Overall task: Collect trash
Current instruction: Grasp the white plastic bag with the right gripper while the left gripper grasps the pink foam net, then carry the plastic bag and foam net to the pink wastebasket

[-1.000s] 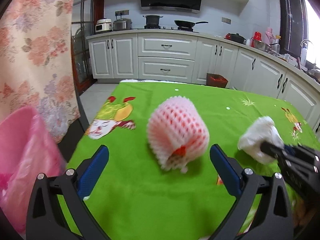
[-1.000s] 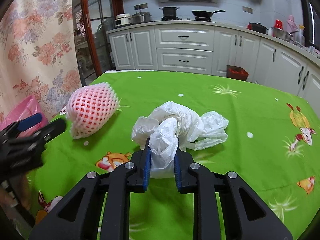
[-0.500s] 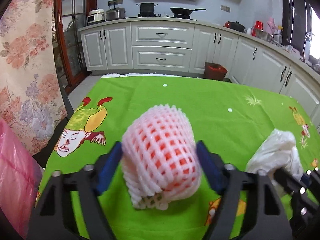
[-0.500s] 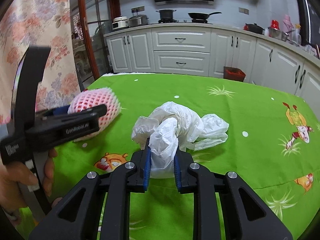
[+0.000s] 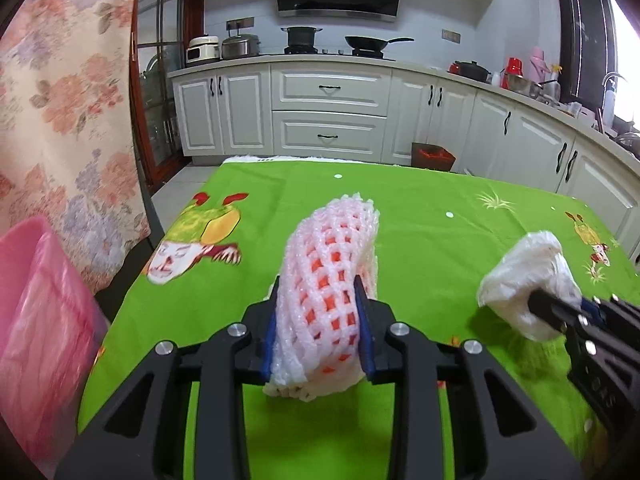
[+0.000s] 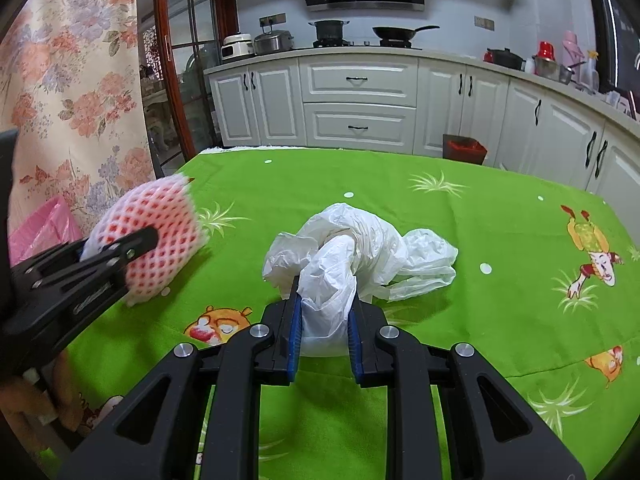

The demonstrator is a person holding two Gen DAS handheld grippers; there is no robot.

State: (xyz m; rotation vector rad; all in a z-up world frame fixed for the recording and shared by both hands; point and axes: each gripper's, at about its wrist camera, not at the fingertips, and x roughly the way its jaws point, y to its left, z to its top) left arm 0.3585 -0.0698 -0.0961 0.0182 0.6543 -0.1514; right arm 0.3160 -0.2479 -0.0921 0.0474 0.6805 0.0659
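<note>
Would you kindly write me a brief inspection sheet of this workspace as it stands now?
Surface: table under a green cartoon-print cloth.
Job's things: foam fruit net and crumpled white plastic bag; pink-lined bin off the table's left edge.
Clutter: nothing seen.
Grippers: left gripper shut on the foam fruit net; right gripper shut on the white plastic bag.
Cables: nothing seen.
Surroundings: white kitchen cabinets, floral curtain.

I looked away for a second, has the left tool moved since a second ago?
Yes. The left tool advanced along the green tablecloth to the foam fruit net and shut on it.
</note>
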